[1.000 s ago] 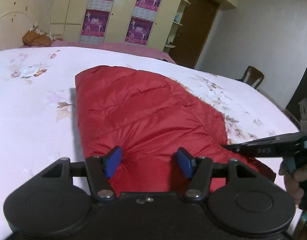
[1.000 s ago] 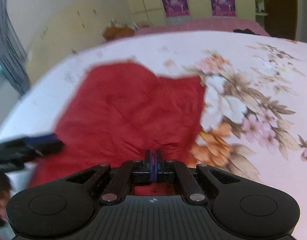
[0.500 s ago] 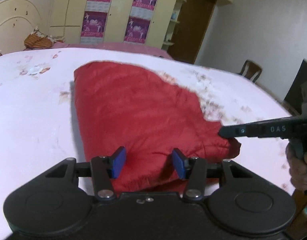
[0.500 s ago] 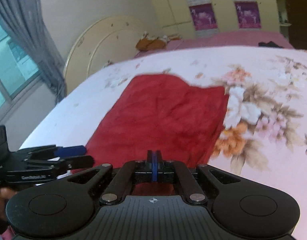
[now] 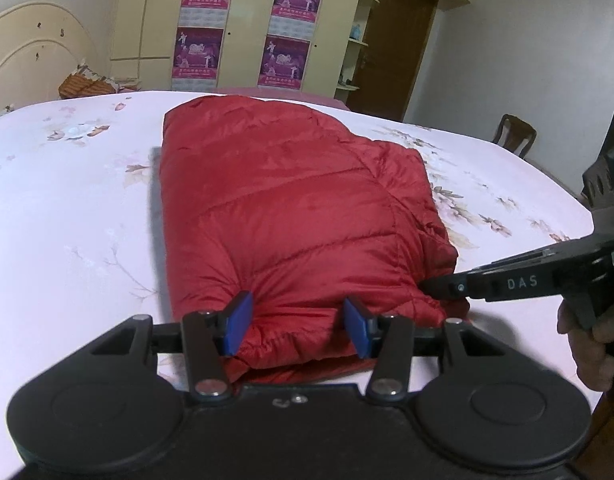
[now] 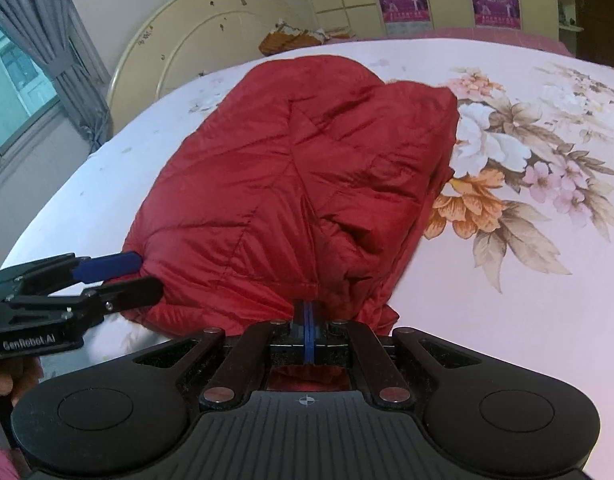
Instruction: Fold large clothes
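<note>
1. Right gripper (image 6: 305, 334) is clamped tight on the near hem of the red down jacket (image 6: 307, 184); its blue pads meet with a pinch of fabric between them, and the cloth bunches up just ahead of them.

2. Left gripper (image 5: 297, 330) stands wide, its blue pads on either side of the jacket's near edge. From my feed I cannot tell whether they touch the fabric; they grip nothing.

3. Seen in the left wrist view, the right gripper (image 5: 443, 286) bites the jacket's near right corner, beside the left gripper.

4. Progress, as I judge it: the jacket (image 5: 299, 216) already lies doubled into a thick, roughly rectangular bundle on the floral bed sheet (image 6: 527, 240), layers showing at the near edge. No loose sleeves show. What looks left is a further fold, or squaring the rumpled right side.

5. Orientation: the jacket's long axis runs from the grippers away toward the cream headboard (image 6: 195, 52) and wardrobe (image 5: 243, 24), its near short edge facing me, its far end rounded.
</note>
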A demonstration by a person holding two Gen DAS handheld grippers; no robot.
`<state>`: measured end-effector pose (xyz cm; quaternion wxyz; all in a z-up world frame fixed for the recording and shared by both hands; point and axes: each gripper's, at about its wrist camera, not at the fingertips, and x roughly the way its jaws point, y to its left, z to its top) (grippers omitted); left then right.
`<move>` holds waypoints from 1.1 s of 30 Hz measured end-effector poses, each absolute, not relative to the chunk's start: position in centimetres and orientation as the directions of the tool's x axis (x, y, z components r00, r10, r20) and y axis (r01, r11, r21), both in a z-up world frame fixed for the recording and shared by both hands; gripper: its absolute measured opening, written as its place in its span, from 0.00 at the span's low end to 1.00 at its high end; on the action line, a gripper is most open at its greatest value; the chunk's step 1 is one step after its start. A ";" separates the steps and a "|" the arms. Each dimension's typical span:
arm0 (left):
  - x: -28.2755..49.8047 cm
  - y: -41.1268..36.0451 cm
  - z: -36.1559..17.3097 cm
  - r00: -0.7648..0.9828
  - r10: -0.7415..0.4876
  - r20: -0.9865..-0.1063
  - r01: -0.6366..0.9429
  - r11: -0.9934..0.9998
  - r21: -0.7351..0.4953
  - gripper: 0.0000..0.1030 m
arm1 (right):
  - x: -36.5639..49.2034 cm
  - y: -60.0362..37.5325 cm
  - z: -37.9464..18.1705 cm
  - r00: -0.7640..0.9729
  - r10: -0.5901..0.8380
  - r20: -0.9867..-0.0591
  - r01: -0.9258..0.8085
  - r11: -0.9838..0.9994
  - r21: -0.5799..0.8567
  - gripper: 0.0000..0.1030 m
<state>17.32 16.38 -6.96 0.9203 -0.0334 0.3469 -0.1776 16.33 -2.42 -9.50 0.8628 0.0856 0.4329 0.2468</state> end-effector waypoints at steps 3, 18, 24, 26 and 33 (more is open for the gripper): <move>17.6 16.6 -7.2 0.694 -0.362 -0.622 0.309 0.930 -0.197 0.47 | 16.4 -2.5 -9.5 0.500 0.501 -0.707 -0.338 0.864 0.373 0.00; 11.3 13.6 0.7 0.812 -0.239 -0.532 0.205 0.971 -0.123 0.80 | 10.4 -7.7 -2.3 0.675 0.402 -0.619 -0.202 0.907 0.368 0.73; 7.0 10.0 2.3 0.825 -0.107 -0.554 0.114 0.993 -0.022 0.94 | 5.6 -8.8 -0.8 0.749 0.245 -0.616 -0.117 0.963 0.242 1.00; 4.8 9.1 2.5 0.846 -0.069 -0.529 0.095 0.995 0.023 0.94 | 3.6 -9.5 -0.5 0.758 0.239 -0.606 -0.104 0.963 0.250 1.00; -0.3 8.5 4.3 0.865 -0.027 -0.501 0.061 0.997 0.050 0.44 | -1.5 -10.9 0.2 0.770 0.263 -0.582 -0.122 0.955 0.270 1.00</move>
